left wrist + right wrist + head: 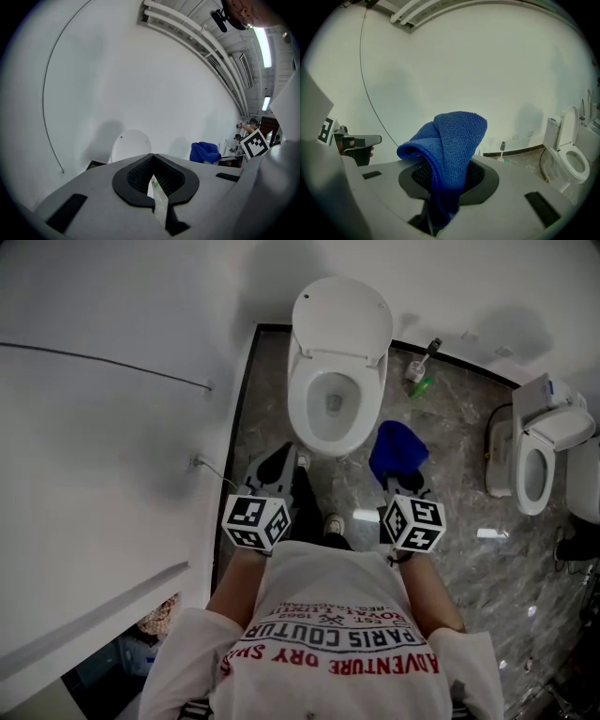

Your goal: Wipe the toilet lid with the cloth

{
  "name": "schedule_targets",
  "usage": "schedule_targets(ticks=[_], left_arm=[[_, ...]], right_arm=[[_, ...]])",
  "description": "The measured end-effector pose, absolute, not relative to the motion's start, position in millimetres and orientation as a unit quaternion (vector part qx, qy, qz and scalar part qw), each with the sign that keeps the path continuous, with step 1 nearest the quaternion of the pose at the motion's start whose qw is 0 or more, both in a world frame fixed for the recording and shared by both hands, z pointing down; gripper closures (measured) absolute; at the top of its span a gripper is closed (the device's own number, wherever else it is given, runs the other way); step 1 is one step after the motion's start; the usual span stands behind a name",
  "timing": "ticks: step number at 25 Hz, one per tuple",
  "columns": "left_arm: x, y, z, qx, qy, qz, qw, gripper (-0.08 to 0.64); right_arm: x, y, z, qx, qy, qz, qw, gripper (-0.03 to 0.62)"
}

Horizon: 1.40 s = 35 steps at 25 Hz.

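So the right tool [405,480] is clamped on the blue cloth [397,452], which bunches up out of its jaws, hanging over the floor [450,427] just right of the toilet [330,418]. The left tool [277,471] has its jaws pressed together with nothing in them, near the bowl's front left. The lid [342,313] is flipped up against the wall, and neither tool is touching it.
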<state>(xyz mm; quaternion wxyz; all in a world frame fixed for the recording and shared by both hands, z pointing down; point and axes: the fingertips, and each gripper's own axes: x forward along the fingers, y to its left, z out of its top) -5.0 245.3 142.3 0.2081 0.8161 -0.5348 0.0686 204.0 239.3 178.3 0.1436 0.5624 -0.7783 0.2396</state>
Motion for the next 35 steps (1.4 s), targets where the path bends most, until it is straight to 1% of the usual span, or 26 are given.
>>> schedule_targets(ticks=[3,8,16,19,22,25,35], left_arm=[[-17,204,156,0.82,-0.527,0.07,0.215,0.552],[-56,121,175,0.825,-0.517,0.063,0.222,0.554],[-103,-24,193,0.841,-0.487,0.067,0.225,0.554],[-111,-64,205,0.847,-0.475,0.069,0.228,0.554],[-110,-101,210,0.859,-0.458,0.07,0.217,0.554],[-104,-130,222,0.864,-0.451,0.074,0.212,0.554],[-121,-185,293,0.822,-0.5,0.077,0.26,0.552]], right_arm=[[194,206,187,0.573,-0.769,0.241,0.146,0.494],[153,137,201,0.582,-0.761,0.238,0.156,0.494],[97,5,211,0.592,-0.754,0.229,0.171,0.494],[79,-37,222,0.593,-0.757,0.228,0.155,0.494],[59,-78,230,0.584,-0.769,0.22,0.138,0.494],[43,-113,243,0.572,-0.778,0.214,0.144,0.494],[-2,-211,315,0.519,-0.814,0.211,0.152,0.494]])
